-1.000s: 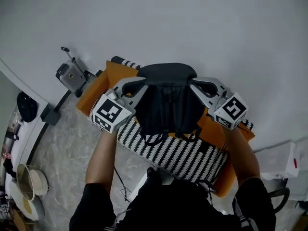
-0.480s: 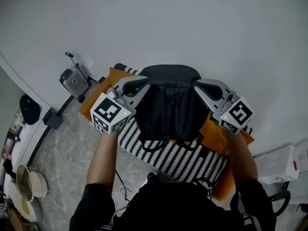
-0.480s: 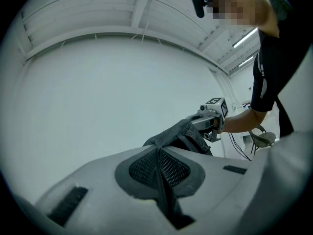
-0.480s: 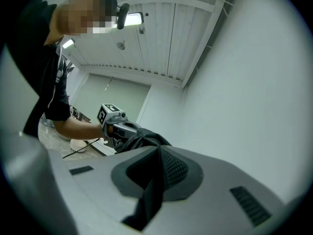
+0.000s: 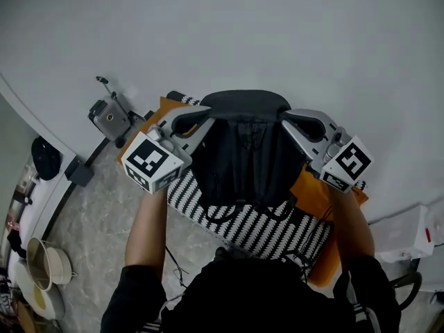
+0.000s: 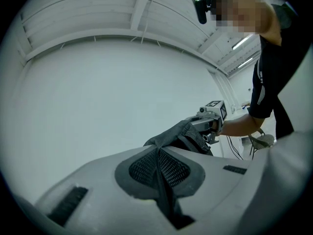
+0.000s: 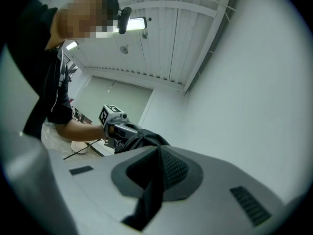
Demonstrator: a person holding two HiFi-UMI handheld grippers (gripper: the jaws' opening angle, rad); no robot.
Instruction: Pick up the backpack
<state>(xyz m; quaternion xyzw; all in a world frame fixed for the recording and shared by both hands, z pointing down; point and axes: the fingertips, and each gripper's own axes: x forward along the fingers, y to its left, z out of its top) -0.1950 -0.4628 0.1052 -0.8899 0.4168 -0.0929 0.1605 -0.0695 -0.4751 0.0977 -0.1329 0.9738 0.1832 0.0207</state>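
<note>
The left gripper [image 5: 198, 120] is clamping backpack [image 5: 243, 159] fabric at 10 o'clock, the right gripper [image 5: 295, 122] at 2 o'clock, evidently sharing the load so it is hanging level.

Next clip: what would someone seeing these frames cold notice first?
The black backpack fills the centre of the head view. It is pinched at its top corners by the left tool and the right tool, both shut on its fabric. Below it lies a black-and-white striped mat on something orange, the only strong colour in the scene.
</note>
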